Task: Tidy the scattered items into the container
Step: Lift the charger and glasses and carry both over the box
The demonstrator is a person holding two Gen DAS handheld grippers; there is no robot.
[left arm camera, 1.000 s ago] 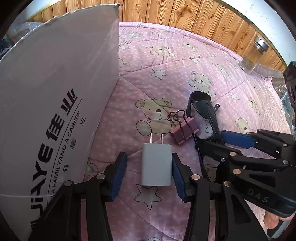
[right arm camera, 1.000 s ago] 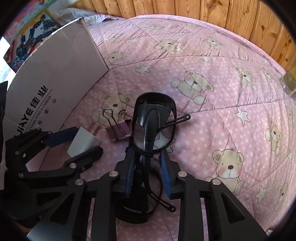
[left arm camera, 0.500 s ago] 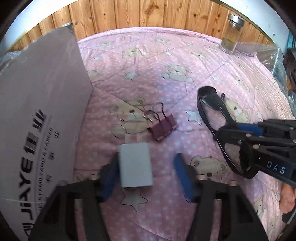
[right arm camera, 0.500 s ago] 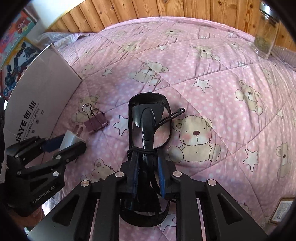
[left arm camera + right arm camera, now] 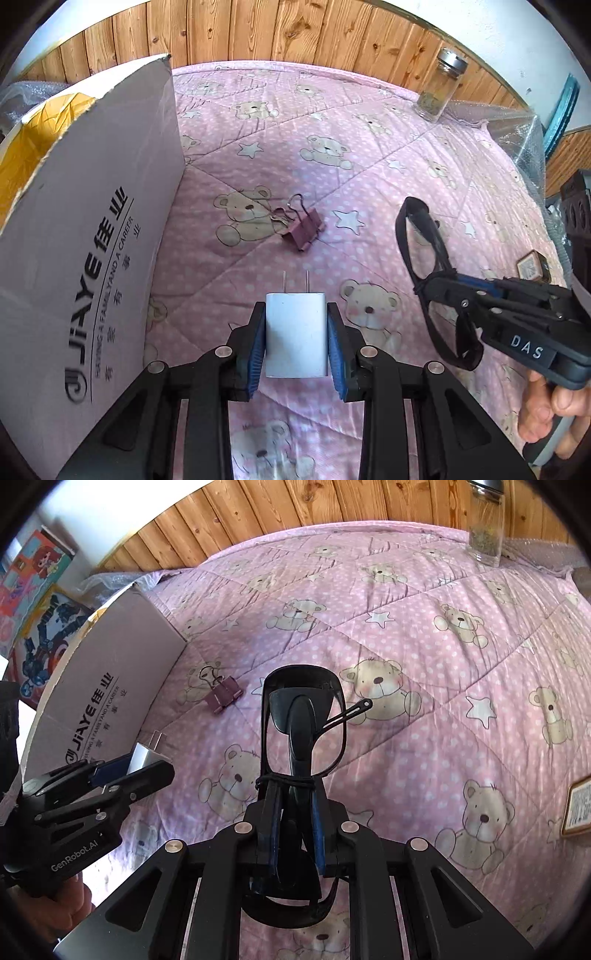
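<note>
My left gripper is shut on a white plug adapter, held above the pink quilt with its two prongs pointing forward. My right gripper is shut on a pair of folded black glasses, lifted off the quilt; the same glasses show at the right of the left wrist view. A purple binder clip lies on the quilt ahead of the adapter. The cardboard box stands open at the left, its yellow inside visible.
A glass jar stands at the far edge by the wooden wall. A small framed card lies on the quilt at the right. Bubble wrap borders the quilt at the far right. A person's hands hold both gripper handles.
The left gripper has closed on the adapter and lifted it. The right gripper has risen with the glasses. Both views now sit higher above the quilt.
</note>
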